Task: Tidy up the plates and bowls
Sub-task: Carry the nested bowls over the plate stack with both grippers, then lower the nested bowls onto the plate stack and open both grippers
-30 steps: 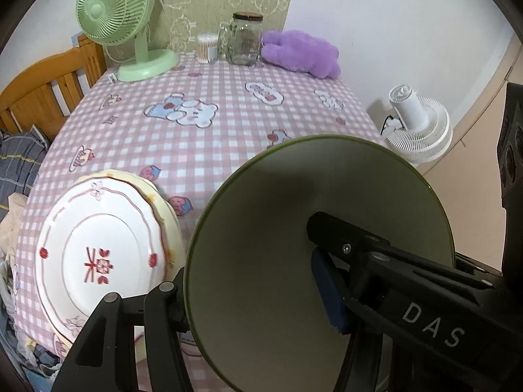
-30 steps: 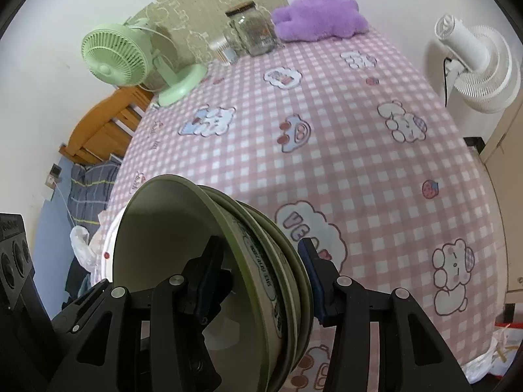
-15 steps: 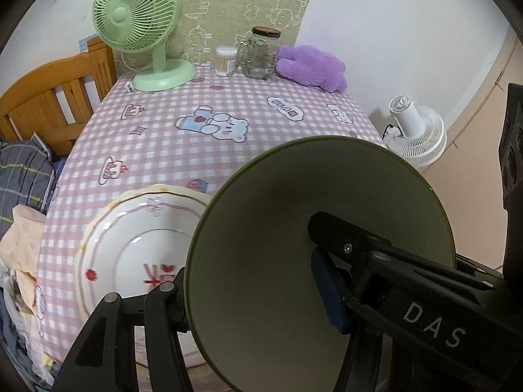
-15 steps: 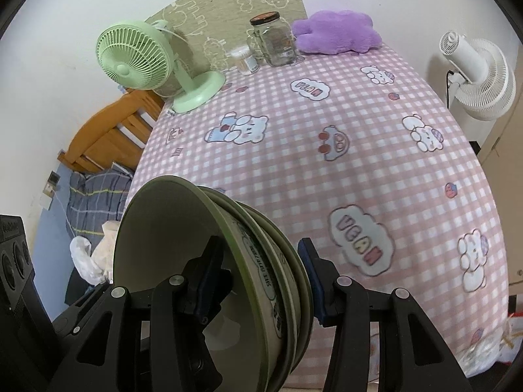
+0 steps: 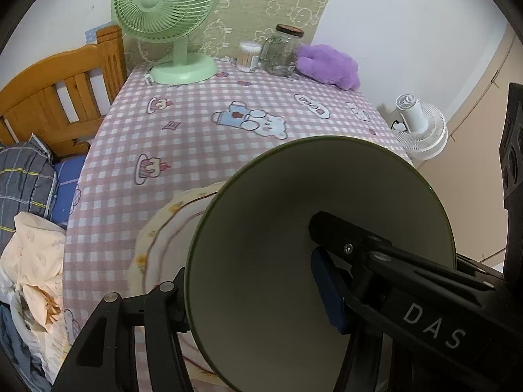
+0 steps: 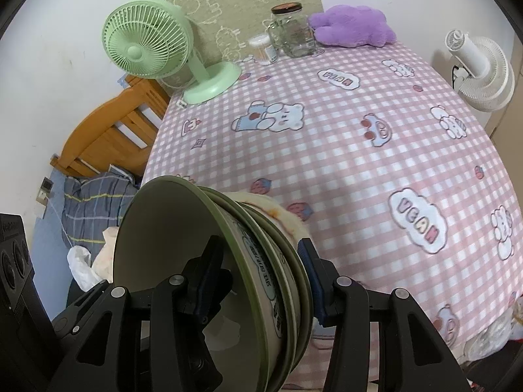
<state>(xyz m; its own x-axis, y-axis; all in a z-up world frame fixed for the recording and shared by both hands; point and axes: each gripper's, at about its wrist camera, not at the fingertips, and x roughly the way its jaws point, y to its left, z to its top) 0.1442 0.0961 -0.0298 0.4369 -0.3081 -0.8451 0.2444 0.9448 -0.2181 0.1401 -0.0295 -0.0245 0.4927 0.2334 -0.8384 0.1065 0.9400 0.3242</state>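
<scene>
A stack of nested olive-green bowls [image 6: 261, 261] is held on its side above the pink checked table [image 6: 359, 163]. My right gripper [image 6: 260, 263] is shut on the stack's rims, one pad inside the front bowl and one behind the last. My left gripper [image 5: 248, 290] is shut on the same stack; its blue pad presses inside the big bowl [image 5: 278, 245]. Cream plates with red trim [image 5: 163, 235] lie on the table under the bowls, mostly hidden. Their edge [image 6: 281, 212] peeks out behind the stack in the right wrist view.
At the table's far end stand a green desk fan [image 5: 170, 32], a cotton-swab tub [image 5: 248, 55], a glass jar [image 5: 284, 52] and a purple plush toy [image 5: 330, 68]. A white fan [image 6: 480, 68] stands off the right side. A wooden bed frame [image 5: 55, 98] and bedding lie left.
Both grippers have carried the bowl stack to the left. The cream plates, earlier in plain sight left of the bowls, now sit mostly hidden behind them.
</scene>
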